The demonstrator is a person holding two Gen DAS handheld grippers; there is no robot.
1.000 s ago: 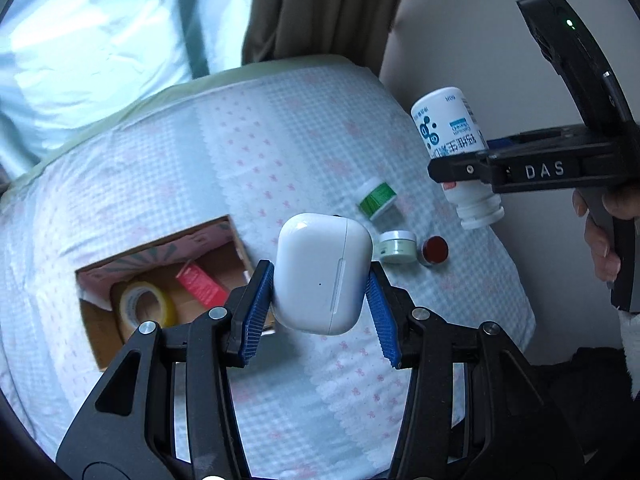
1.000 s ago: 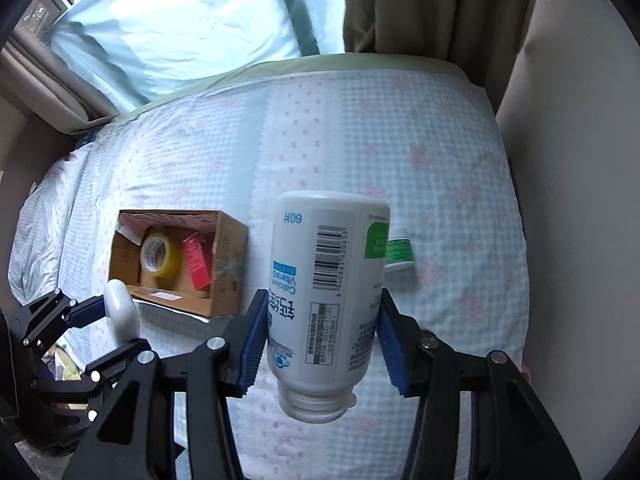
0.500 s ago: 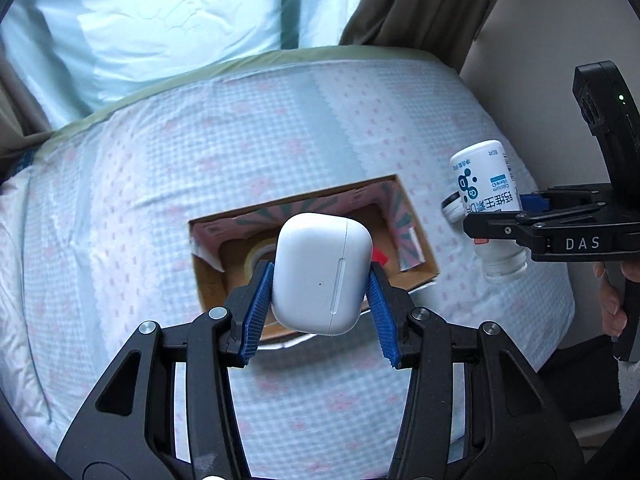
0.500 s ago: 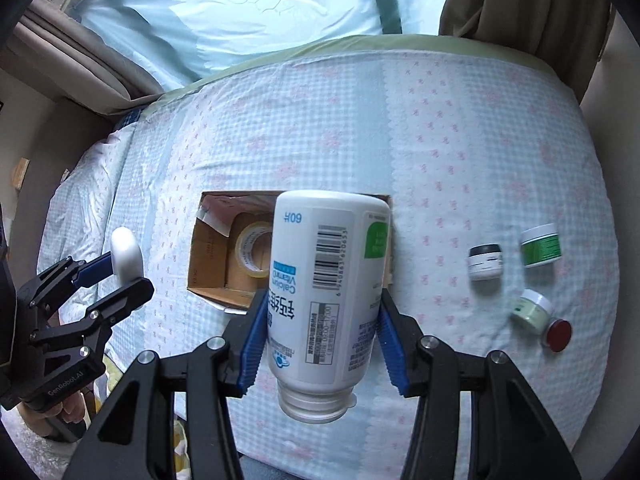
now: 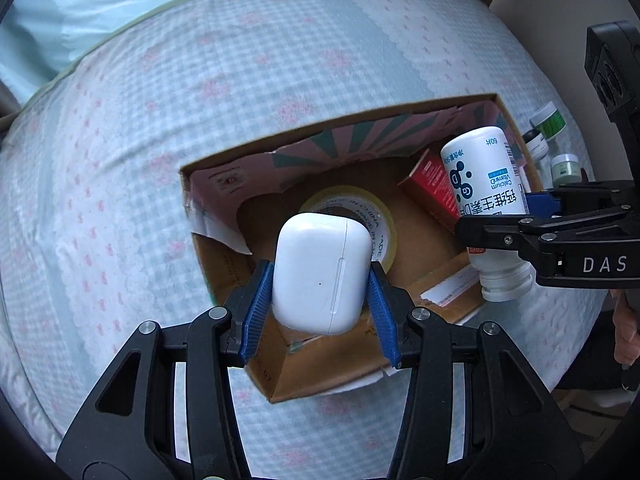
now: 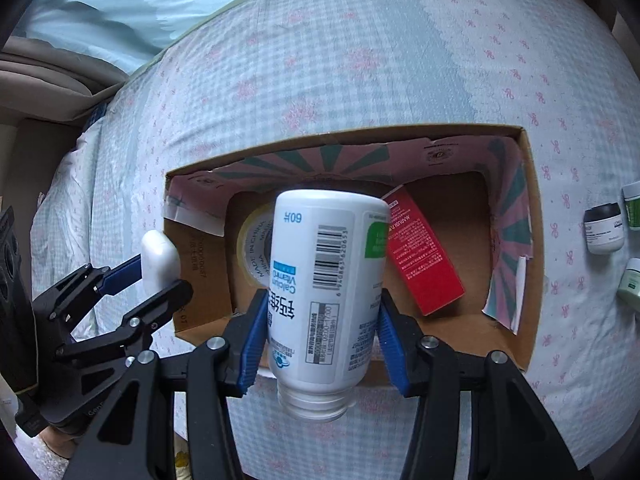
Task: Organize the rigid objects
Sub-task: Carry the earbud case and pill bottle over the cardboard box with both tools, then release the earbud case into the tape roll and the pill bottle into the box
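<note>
My left gripper (image 5: 318,304) is shut on a white earbud case (image 5: 320,272) and holds it above the near left part of an open cardboard box (image 5: 224,264). My right gripper (image 6: 320,340) is shut on a white vitamin bottle (image 6: 326,280), cap toward me, above the box (image 6: 528,264). In the box lie a yellow tape roll (image 5: 360,208) and a red carton (image 6: 420,256). The right gripper with the bottle (image 5: 484,184) shows in the left wrist view, over the box's right side. The left gripper with the case (image 6: 160,260) shows in the right wrist view.
The box sits on a bed with a pale blue checked cover (image 5: 200,80). Several small cosmetic jars (image 6: 604,228) stand on the cover to the right of the box. A wall lies beyond the bed's right edge.
Both grippers have moved left and down over the box with their objects still held. The box now fills the middle of both views; the jars have slid to the right edge.
</note>
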